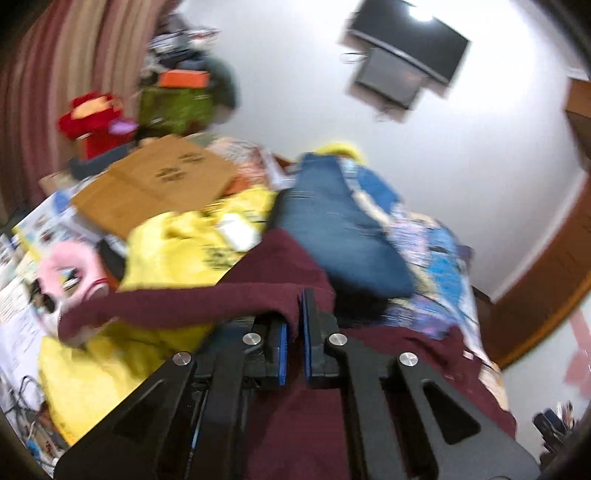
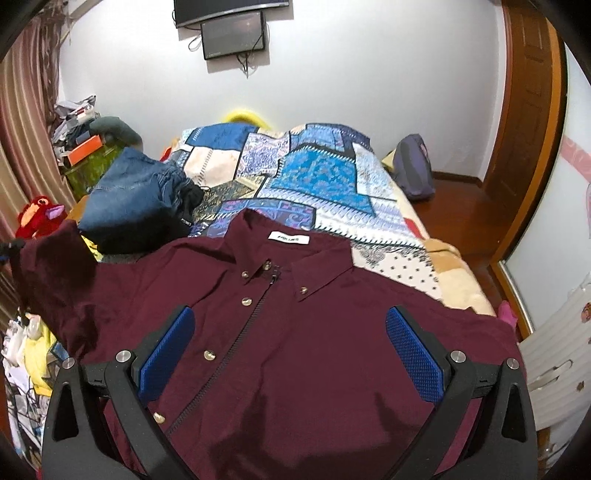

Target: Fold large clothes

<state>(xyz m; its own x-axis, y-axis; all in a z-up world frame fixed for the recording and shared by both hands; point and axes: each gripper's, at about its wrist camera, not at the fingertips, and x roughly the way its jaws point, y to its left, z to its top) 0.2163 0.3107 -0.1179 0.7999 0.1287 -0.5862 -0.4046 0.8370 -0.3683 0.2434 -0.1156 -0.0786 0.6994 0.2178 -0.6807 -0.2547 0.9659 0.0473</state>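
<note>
- Left wrist view: the left gripper [image 1: 294, 332] has its blue pads nearly together, pinching a fold of the maroon shirt [image 1: 280, 266]; cloth runs out to the left like a sleeve, lifted over a heap of yellow fabric [image 1: 184, 243]. The picture is blurred, so finer detail cannot be told.
- Judging by this, the step in hand is drawing the shirt's left side across to begin a fold. The next move calls for carrying that edge inward over the chest and laying it flat without bunching.
- Right wrist view: the right gripper [image 2: 290, 343] stands wide open and holds nothing, hovering over the shirt's buttoned front, which lies face up, collar away from the camera.
- The shirt rests on a bed with a blue patchwork quilt [image 2: 314, 173]. Folded jeans [image 2: 129, 192] lie just beside its left shoulder, a red plush toy [image 2: 38, 216] further left.
- White wall with a dark screen [image 2: 232, 33], wooden door [image 2: 532, 122] on the right.
</note>
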